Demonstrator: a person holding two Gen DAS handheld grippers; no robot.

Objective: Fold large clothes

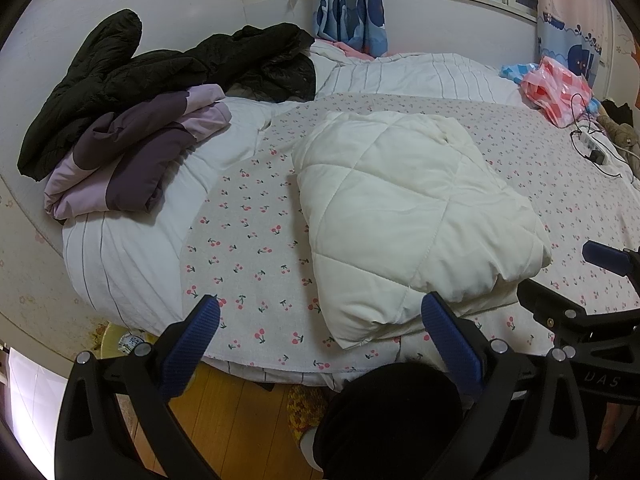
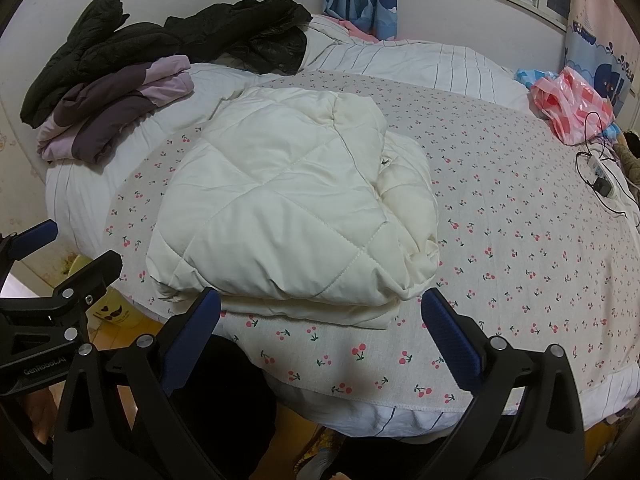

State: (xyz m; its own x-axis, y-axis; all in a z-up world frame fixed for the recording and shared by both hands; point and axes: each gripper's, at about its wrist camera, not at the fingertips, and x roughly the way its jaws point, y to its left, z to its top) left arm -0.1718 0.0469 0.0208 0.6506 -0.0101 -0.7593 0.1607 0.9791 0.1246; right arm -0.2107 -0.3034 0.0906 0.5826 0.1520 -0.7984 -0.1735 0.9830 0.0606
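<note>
Left gripper (image 1: 320, 320) spread wide, blue pads (image 1: 206, 320) apart and holding nothing, poised above the near edge of the bed. Right gripper (image 2: 320, 312) likewise gaped wide and empty-handed, hovering just short of the folded cream quilted coat (image 2: 288, 216). Coat lay as a thick rectangular bundle on the cherry-print sheet (image 2: 500, 240), near the front of the bed and touching neither gripper. Farther back to the left, rested a folded purple and lilac jacket (image 1: 132, 160) on the white striped duvet (image 1: 132, 248), overlapping a crumpled black puffer coat (image 1: 160, 68) behind it. Off to the far right, sat a pink plastic bag (image 2: 572, 108) beside a power strip (image 2: 604, 176) with black cable.
</note>
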